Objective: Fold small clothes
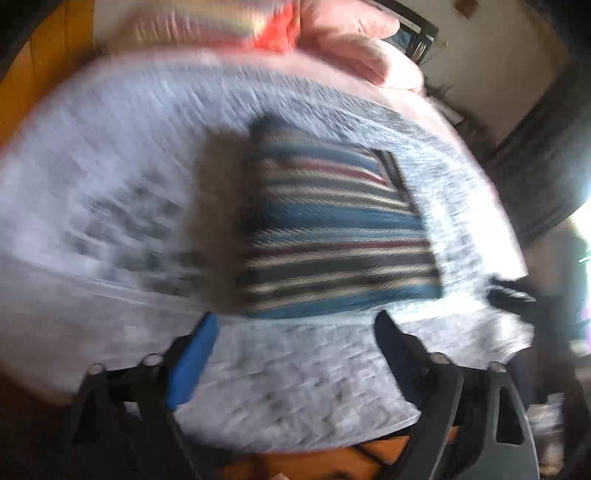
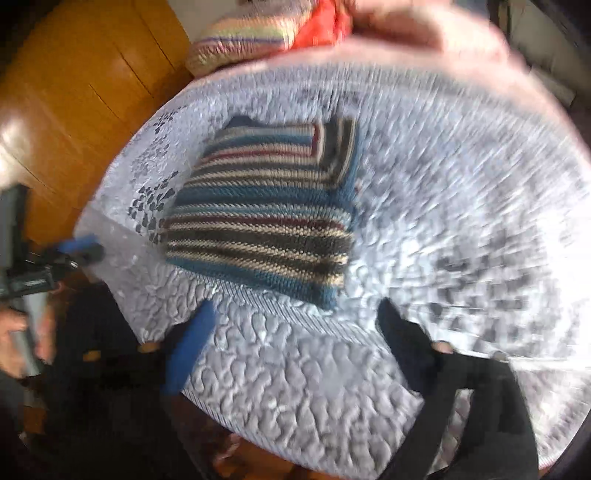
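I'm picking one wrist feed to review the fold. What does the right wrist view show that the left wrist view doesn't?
Only the right wrist view shows the left gripper from outside, at the bed's edge, and a wooden wardrobe. Only the left wrist view shows a dark framed object by the wall. Both show the folded striped sweater lying on the quilted bedspread, nothing between either gripper's open jaws, and a clothes pile behind.

— What's there to fold?

— One striped knit sweater [image 2: 264, 210], with bands of blue, cream, dark brown and thin dark red.

— What state is it in?

— Already folded into a compact, roughly square bundle. One flap lies over its far right corner, with its stripes running crosswise to the rest.

— And where is it?

— Flat, near the middle of the pale quilted bedcover [image 2: 314, 387].
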